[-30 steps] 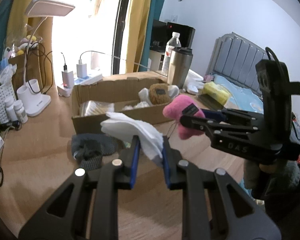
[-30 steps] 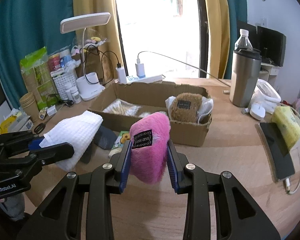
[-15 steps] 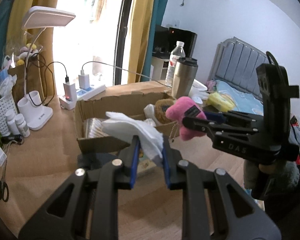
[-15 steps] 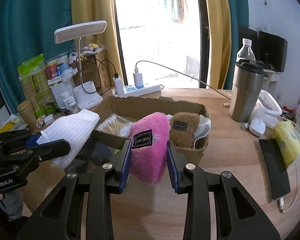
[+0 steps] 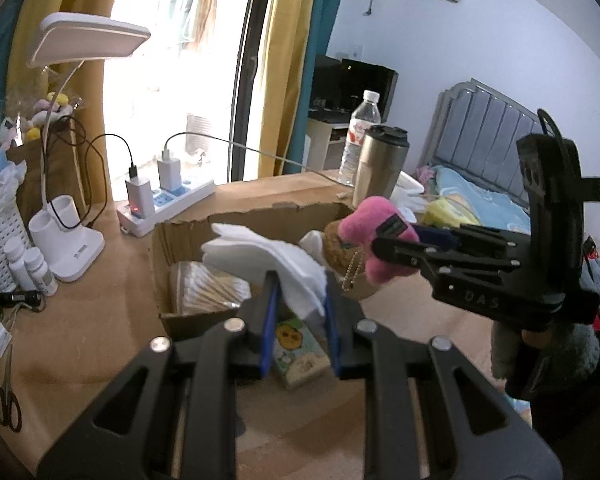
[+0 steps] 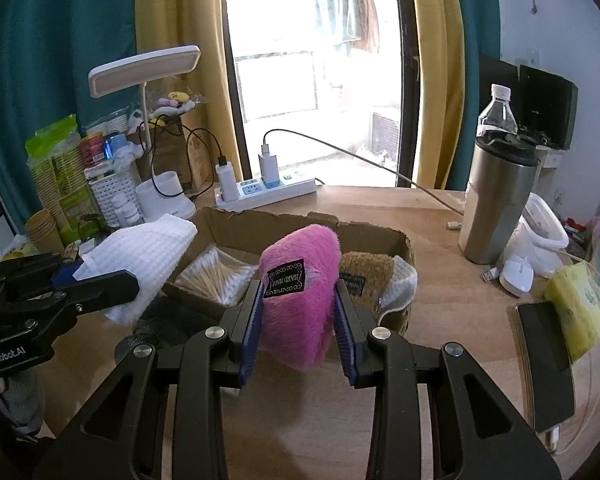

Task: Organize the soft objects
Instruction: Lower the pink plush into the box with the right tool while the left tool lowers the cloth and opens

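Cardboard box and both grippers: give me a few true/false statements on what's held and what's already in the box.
1. The left gripper is shut on the white waffle-weave cloth. True.
2. The right gripper is open and holds nothing. False: it is shut on the fluffy pink plush pad.
3. A brown plush pad with a black label lies inside the open brown cardboard box. True.
4. The packet of wooden cotton swabs lies on the table outside the box. False: it is inside the box, at its left end.
5. The steel tumbler with the black lid stands inside the box. False: it stands on the table, right of it.
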`<action>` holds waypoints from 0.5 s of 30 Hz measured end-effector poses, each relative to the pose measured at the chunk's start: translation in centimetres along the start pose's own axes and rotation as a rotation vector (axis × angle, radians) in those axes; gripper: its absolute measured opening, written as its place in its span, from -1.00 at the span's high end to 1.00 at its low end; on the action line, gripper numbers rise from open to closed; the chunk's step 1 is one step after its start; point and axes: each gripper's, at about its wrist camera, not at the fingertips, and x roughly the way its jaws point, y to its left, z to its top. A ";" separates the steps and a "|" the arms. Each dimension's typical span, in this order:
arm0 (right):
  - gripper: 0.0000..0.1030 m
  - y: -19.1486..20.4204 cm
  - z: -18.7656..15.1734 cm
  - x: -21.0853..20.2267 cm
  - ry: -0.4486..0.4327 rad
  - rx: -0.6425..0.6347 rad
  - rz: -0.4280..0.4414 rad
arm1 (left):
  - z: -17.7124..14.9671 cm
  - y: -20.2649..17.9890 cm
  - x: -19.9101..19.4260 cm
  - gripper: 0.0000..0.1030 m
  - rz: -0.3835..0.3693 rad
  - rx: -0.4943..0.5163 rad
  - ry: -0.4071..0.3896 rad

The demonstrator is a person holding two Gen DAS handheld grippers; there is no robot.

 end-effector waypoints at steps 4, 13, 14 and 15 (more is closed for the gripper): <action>0.31 -0.1 0.4 0.8 0.002 -0.002 0.007 | 0.5 0.4 0.6 0.58 0.004 -0.003 0.001; 0.31 -0.7 1.2 2.6 0.011 -0.002 0.027 | 1.3 1.3 2.4 0.58 0.016 -0.010 0.011; 0.31 -0.9 1.3 2.8 0.010 -0.002 0.030 | 1.4 1.4 2.6 0.58 0.016 -0.011 0.013; 0.31 -1.0 1.3 2.9 0.011 -0.003 0.031 | 1.5 1.5 2.9 0.58 0.016 -0.012 0.015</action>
